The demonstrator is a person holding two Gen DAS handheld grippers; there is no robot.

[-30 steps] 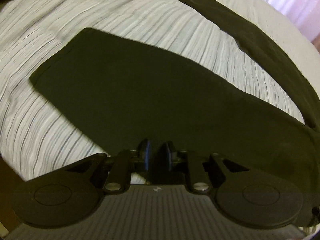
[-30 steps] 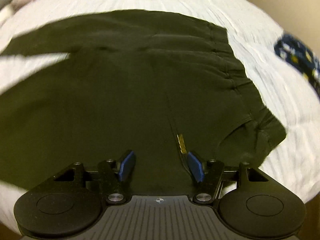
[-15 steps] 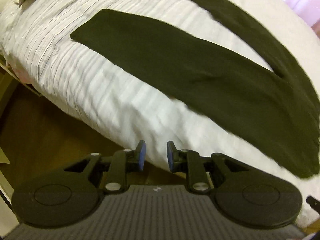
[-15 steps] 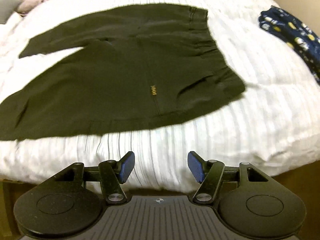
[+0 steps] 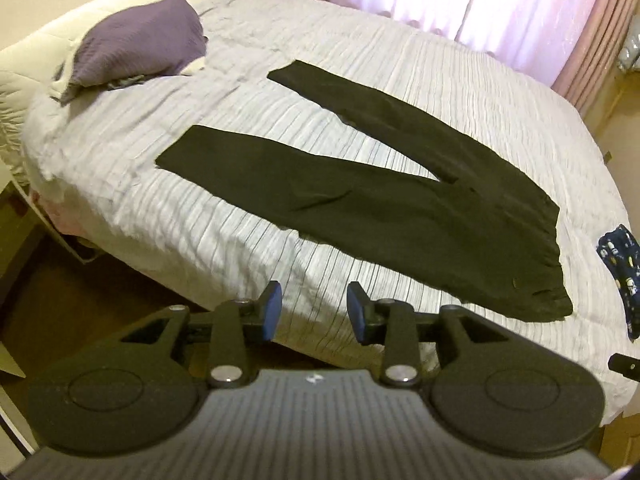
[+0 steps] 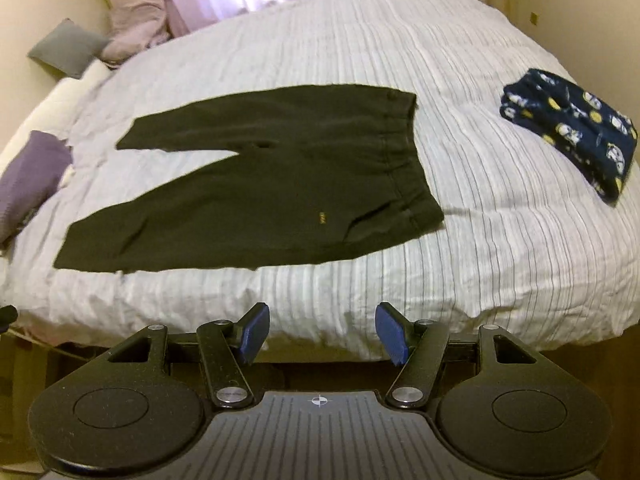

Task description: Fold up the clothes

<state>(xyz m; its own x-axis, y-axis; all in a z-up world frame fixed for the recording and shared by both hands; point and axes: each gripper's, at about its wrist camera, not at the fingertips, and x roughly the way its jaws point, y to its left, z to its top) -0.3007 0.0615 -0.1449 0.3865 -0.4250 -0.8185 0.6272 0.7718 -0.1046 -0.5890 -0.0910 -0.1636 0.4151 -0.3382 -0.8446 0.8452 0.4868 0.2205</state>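
A pair of black trousers lies flat on the striped white bed cover, legs spread in a V and waistband toward the right. A small yellow label shows near the waist. My left gripper is open and holds nothing; it hangs off the bed's near edge, below the nearer trouser leg. Also open with nothing between its blue pads, my right gripper hovers off the near edge, below the waist end.
A folded navy patterned garment lies at the bed's right. A purple cloth sits at the left end, with pillows behind. Pink curtains hang beyond the bed. Brown floor lies below the near edge.
Both grippers pulled back from the trousers to beyond the bed's near edge. The left gripper was nearly shut over the trouser fabric a second ago and has opened wider; the trousers now lie flat.
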